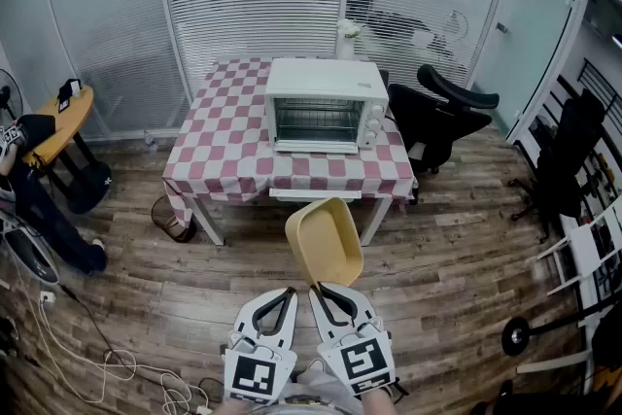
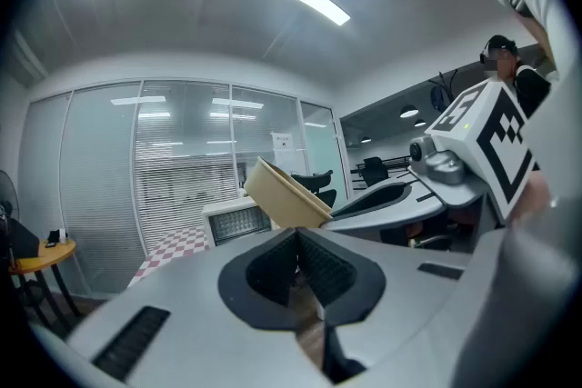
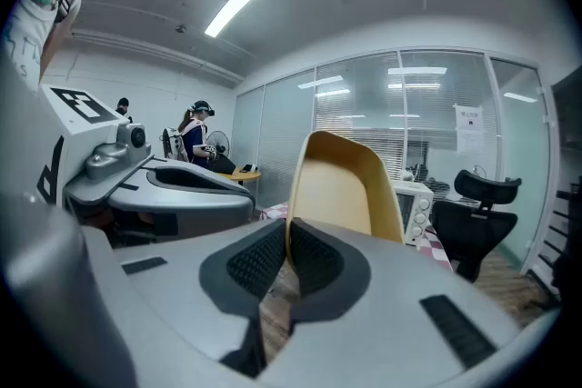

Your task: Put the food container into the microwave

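One tan food container [image 1: 326, 243] hangs on edge above the wood floor [image 1: 457, 258], its rim pinched by the right gripper [image 1: 328, 294]. The left gripper [image 1: 284, 296] beside it is closed and empty. One white microwave [image 1: 326, 104] sits on one checkered table [image 1: 219, 155], well apart.

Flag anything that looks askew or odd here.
The food container stands out: the right claw pinches its rim, so it stands on edge rather than level, its open side bare and seemingly empty. The microwave sits square on the checked table.
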Demonstrator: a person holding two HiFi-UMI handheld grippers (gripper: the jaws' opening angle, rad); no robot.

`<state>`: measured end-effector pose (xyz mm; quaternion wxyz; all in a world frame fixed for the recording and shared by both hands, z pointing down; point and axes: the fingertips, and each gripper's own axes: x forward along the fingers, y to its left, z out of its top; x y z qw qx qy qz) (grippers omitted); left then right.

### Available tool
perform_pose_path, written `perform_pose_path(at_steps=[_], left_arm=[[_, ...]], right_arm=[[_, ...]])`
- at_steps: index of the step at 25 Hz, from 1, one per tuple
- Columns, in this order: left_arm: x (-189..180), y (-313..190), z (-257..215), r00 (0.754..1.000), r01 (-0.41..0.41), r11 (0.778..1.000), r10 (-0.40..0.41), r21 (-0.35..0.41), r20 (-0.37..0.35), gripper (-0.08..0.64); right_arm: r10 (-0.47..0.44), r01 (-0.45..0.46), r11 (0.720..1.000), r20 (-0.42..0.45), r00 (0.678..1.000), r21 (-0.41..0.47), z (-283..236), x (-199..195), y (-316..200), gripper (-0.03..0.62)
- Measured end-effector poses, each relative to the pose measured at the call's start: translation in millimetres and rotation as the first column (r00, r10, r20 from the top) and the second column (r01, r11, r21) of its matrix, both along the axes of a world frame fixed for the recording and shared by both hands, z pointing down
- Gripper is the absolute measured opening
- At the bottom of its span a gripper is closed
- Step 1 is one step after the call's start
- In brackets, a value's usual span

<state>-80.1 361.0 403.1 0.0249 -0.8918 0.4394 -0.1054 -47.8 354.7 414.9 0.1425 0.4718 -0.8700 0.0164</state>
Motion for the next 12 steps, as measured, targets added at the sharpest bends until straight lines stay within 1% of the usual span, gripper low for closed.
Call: perform_pose_path(at_steps=[3, 7, 12], left_arm=[[2.0, 2.6, 2.3, 1.0, -0.004, 1.0, 0.004, -0.004, 0.019, 0.012], [9.1, 7.1, 1.0, 1.0, -0.004, 1.0, 0.004, -0.002, 0.013, 0.012], [19.6, 7.9, 4.2, 1.0, 0.0, 1.0, 0.0, -0.012, 0.006, 0.014]], right_arm=[[-0.008, 0.007, 1.0, 0.008, 1.0, 0.024, -0.7, 1.2, 2.3, 0.009], [-0.011, 0.011, 1.0, 0.029, 1.0, 0.011, -3.9, 5.7, 8.2, 0.011], [-0.027, 0.026, 1.0, 0.021, 0.999, 0.006, -1.6, 15.4, 10.1, 0.011]])
